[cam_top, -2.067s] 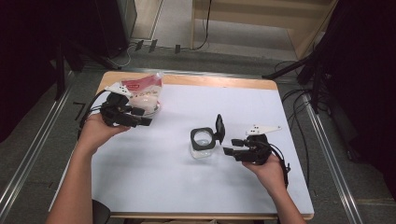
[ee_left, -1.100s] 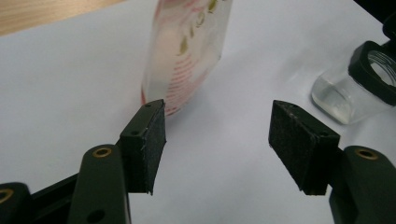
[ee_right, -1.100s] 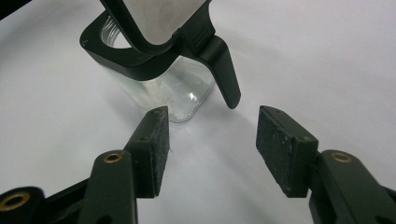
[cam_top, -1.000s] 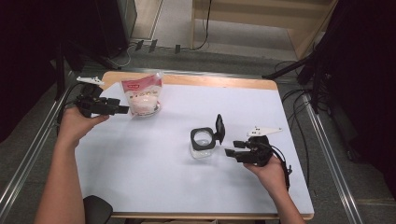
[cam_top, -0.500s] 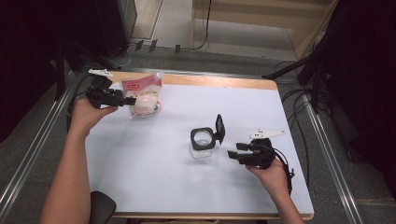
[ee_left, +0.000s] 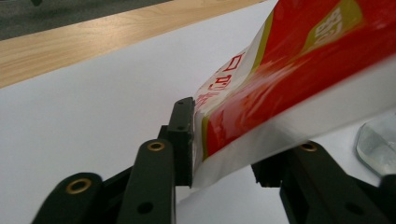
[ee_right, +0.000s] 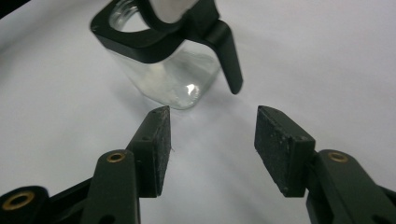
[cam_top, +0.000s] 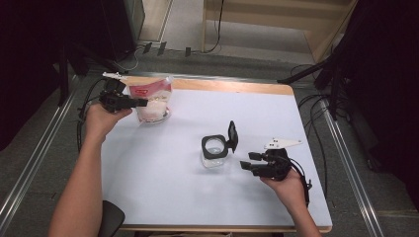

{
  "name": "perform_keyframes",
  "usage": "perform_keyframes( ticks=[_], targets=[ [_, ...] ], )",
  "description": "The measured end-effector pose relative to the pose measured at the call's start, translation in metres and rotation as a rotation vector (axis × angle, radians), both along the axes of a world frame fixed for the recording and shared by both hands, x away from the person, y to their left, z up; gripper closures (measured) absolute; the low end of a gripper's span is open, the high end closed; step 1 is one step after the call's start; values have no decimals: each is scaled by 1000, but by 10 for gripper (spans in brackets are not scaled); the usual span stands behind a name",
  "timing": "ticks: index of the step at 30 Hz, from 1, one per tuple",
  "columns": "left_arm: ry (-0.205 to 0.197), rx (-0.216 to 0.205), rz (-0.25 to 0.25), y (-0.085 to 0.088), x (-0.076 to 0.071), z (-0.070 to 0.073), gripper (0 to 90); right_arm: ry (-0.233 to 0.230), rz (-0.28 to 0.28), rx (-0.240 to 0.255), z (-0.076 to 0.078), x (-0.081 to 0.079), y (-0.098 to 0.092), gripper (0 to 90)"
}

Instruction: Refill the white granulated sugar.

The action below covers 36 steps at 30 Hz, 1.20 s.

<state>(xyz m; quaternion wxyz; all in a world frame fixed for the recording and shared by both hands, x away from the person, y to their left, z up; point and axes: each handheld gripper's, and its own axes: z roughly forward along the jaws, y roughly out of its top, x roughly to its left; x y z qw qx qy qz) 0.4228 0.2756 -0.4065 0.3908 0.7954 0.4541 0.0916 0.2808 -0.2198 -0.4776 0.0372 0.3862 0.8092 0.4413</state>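
On the white tabletop (cam_top: 163,168), whose pale wooden far edge shows as a strip along the back, two things stand apart: a red-and-white plastic bag (cam_top: 152,100) near the far left corner and a clear glass jar (cam_top: 214,150) with a black rim near the middle, its black lid flipped up on the right side. Around the tabletop lie grey floor, metal rails at left and right, dark stands and cables, and a light wooden frame at the back of the room.

The left gripper (cam_top: 140,103) reaches in from the left at the bag's upper left edge. In the left gripper view its jaws stand apart with the bag's edge (ee_left: 299,88) between them; the left jaw touches the plastic, while the right jaw stays clear of it, so the bag is not clamped. A curved piece of clear plastic or glass (ee_left: 378,140) shows at the right of that view.

The right gripper (cam_top: 246,161) rests low just right of the jar, aimed at it. In the right gripper view its jaws are spread wide and hold nothing, with the jar (ee_right: 168,60) just beyond the tips.
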Motion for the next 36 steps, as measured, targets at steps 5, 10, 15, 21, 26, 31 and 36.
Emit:
perform_keyframes(
  ticks=[5,10,15,21,26,31,36],
  targets=[
    [-6,5,-10,-1,-1,-1,761,-2,41,4,4,-5,8,488],
    [35,0,12,-5,-2,6,845,-44,106,-11,12,-14,22,489],
    [29,-25,24,-5,-8,17,883,-48,139,2,16,-18,30,505],
    [30,-123,1,1,-16,30,900,-48,165,19,21,-23,39,520],
    [24,-109,-24,-2,-26,40,900,-62,186,26,26,-27,49,529],
    [5,-114,-37,-6,-32,47,900,-75,190,34,30,-30,56,530],
    [-3,-91,-68,-16,-41,55,900,-81,196,32,31,-32,64,531]
  ],
)
